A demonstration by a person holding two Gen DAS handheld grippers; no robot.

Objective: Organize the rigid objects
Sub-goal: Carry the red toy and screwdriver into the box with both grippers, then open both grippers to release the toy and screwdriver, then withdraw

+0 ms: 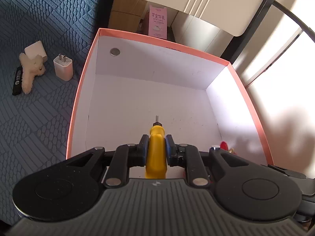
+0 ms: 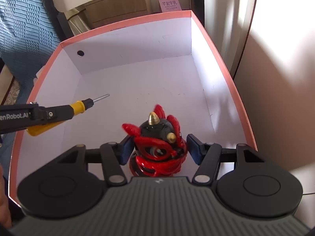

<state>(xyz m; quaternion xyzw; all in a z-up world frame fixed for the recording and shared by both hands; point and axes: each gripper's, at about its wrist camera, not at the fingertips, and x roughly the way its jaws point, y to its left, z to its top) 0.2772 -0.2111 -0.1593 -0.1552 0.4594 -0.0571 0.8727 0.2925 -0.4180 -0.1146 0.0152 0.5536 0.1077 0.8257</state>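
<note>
Over the pink box [image 1: 84, 90], the clamped screwdriver [image 1: 156, 149] points toward its far wall.

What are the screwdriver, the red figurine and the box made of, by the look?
Screwdriver: matte yellow handle, likely plastic; bare shiny shaft, likely metal.
Red figurine: glossy red with highlights, gold horns; plastic or glazed resin, cannot tell which.
Box: matte white walls, thin folded pink rim; cardboard.

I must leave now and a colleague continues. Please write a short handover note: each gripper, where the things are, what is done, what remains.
Left gripper: shut on the yellow screwdriver, held over the floor of the pink box.
Right gripper: open, its pads either side of the red lion figurine in the box.
Done: figurine inside.
Left: release the screwdriver; the two white chargers and the black stick lie outside on the blue cloth.
</note>
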